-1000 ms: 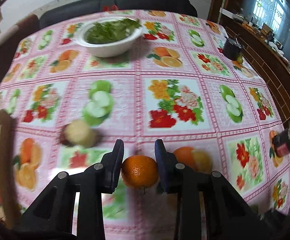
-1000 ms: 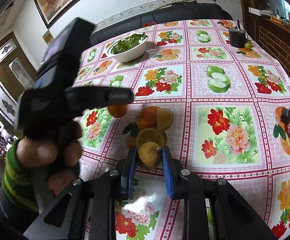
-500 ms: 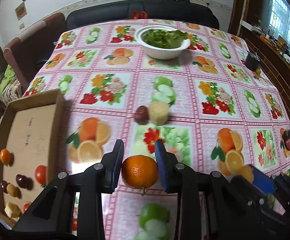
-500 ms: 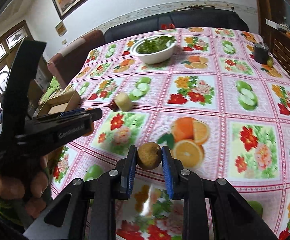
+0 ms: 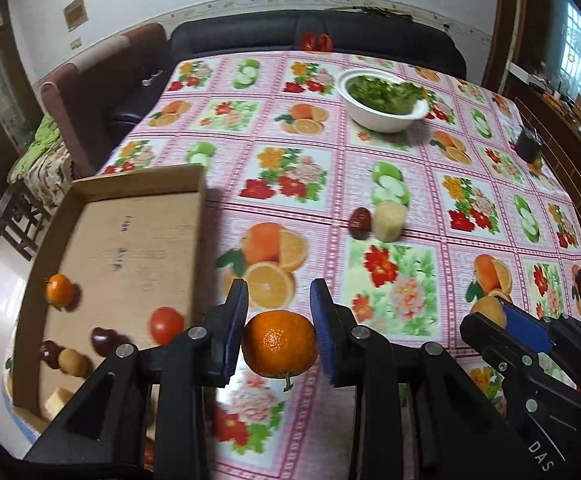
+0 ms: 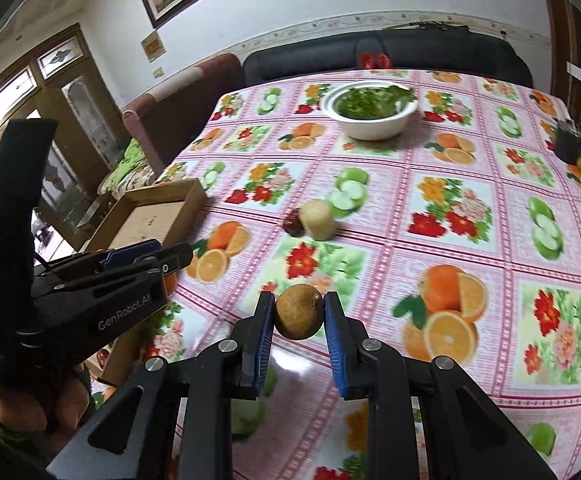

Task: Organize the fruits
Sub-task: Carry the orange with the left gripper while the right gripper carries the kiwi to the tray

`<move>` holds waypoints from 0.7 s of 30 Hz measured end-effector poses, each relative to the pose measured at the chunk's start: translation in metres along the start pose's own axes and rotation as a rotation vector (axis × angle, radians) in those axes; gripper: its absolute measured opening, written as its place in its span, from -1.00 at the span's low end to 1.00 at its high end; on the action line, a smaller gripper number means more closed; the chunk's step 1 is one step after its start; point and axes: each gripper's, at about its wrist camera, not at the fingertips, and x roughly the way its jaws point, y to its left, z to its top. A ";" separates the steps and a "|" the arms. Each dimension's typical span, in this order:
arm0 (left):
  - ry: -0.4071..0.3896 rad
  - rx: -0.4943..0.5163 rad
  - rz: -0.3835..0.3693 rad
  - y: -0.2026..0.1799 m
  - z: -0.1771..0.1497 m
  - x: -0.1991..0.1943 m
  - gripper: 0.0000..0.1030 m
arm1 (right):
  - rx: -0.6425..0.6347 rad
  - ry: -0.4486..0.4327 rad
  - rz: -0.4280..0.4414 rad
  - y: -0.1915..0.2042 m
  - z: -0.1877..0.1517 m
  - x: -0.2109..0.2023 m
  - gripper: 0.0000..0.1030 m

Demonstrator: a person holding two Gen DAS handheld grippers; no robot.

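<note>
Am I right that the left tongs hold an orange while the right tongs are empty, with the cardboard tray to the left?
Not quite: the right tongs hold a brown fruit, as the right wrist view shows. The left tongs do hold the orange, and the cardboard tray is left.

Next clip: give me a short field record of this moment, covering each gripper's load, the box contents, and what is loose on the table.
left gripper: shut on mandarin, held above the tablecloth
right gripper: shut on brown round fruit
cardboard box: at the table's left edge; holds a small orange, a tomato, dark red fruits and pale pieces
loose on table: dark red date touching a pale yellow chunk
white bowl: leafy greens, far side
</note>
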 end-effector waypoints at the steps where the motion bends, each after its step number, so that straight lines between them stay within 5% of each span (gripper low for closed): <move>1: -0.002 -0.007 0.003 0.004 0.000 -0.002 -0.43 | -0.006 0.001 0.004 0.004 0.000 0.001 -0.51; 21: -0.015 -0.102 0.021 0.067 -0.012 -0.018 -0.42 | -0.096 0.012 0.055 0.061 0.010 0.011 -0.51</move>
